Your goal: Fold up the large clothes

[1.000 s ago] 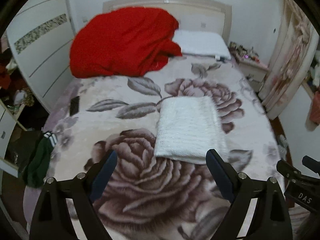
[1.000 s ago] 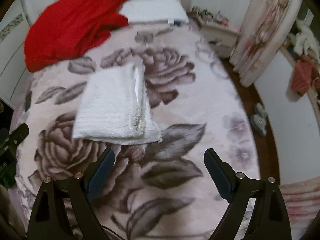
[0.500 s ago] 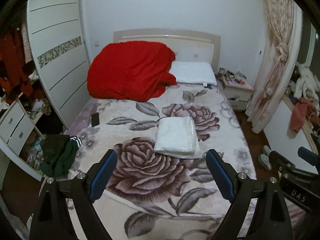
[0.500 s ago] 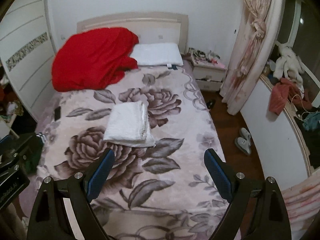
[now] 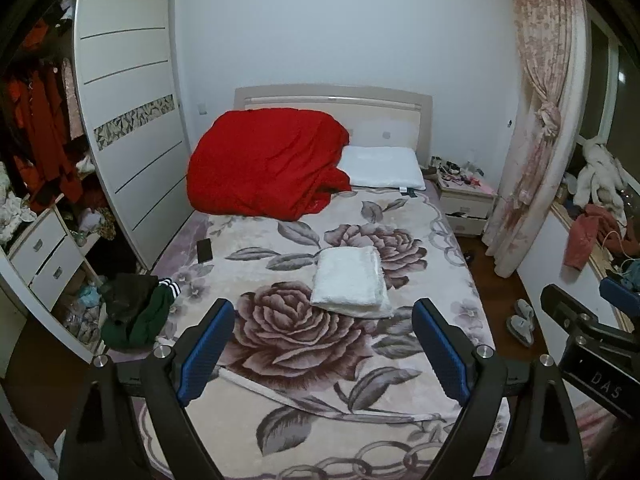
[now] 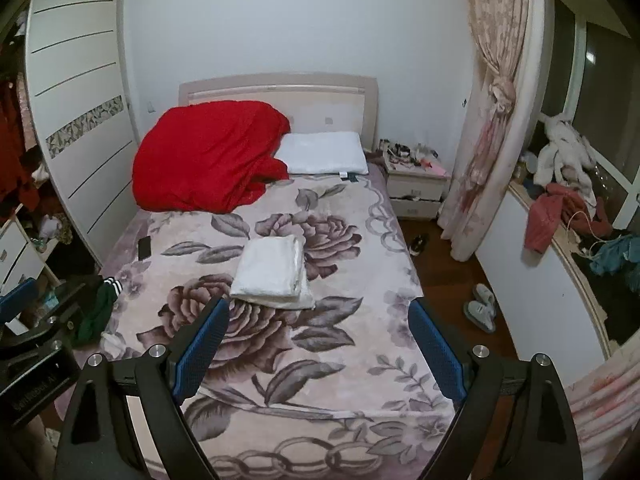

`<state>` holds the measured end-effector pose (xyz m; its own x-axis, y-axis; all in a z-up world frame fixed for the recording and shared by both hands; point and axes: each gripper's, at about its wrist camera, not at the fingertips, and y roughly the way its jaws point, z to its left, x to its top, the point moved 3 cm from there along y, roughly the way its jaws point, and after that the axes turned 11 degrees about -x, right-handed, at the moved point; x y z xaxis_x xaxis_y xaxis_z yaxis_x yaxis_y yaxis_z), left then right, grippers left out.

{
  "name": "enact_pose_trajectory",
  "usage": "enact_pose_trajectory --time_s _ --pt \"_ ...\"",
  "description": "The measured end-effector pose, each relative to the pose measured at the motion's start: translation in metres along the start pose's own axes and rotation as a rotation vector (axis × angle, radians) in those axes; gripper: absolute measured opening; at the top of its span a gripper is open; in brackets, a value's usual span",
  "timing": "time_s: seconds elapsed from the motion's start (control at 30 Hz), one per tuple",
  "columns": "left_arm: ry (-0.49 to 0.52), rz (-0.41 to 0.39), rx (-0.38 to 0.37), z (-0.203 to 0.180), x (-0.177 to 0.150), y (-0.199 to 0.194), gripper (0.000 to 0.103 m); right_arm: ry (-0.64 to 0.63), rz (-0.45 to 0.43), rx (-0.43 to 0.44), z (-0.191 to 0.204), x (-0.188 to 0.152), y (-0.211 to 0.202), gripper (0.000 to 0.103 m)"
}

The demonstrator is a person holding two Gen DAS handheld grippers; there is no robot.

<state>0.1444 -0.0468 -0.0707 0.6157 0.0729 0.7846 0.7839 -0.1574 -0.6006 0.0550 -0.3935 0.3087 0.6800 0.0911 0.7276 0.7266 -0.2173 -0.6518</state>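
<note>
A white garment (image 5: pixel 349 281) lies folded into a neat rectangle on the middle of the bed's floral blanket (image 5: pixel 304 344); it also shows in the right wrist view (image 6: pixel 273 273). My left gripper (image 5: pixel 324 328) is open and empty, held well back from the bed's foot end. My right gripper (image 6: pixel 318 326) is open and empty too, equally far back. Neither touches the garment. The right gripper's body (image 5: pixel 588 332) shows at the right edge of the left wrist view.
A red quilt (image 5: pixel 266 164) and a white pillow (image 5: pixel 382 167) lie at the head of the bed. A black phone (image 5: pixel 204 249) and dark green clothes (image 5: pixel 136 310) lie at its left edge. A wardrobe (image 5: pixel 128 120) stands left, a nightstand (image 5: pixel 464 202), curtain (image 5: pixel 536 120) and slippers (image 5: pixel 520 322) right.
Both grippers have pulled far back and up from the folded white garment, so the whole bed and room have come into view. The garment has not moved.
</note>
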Motion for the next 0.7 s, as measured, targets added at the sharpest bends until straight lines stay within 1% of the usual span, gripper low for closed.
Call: enact_pose_trajectory --time_s 0.13,0.27,0.57,0.7 --pt "0.011 -0.010 0.010 -0.003 -0.003 -0.008 0.090 0.005 -0.010 0.001 -0.004 -0.001 -0.013 0.092" --pt "0.002 -0.038 0.016 -0.002 -0.004 -0.015 0.091 0.010 -0.024 0.001 -0.007 0.001 -0.018 0.092" --pt "0.002 -0.041 0.027 -0.005 -0.006 -0.018 0.091 0.003 -0.030 0.011 -0.008 0.003 -0.018 0.093" --pt "0.005 -0.014 0.024 -0.009 -0.009 -0.018 0.091 -0.001 -0.029 0.012 -0.009 0.003 -0.019 0.093"
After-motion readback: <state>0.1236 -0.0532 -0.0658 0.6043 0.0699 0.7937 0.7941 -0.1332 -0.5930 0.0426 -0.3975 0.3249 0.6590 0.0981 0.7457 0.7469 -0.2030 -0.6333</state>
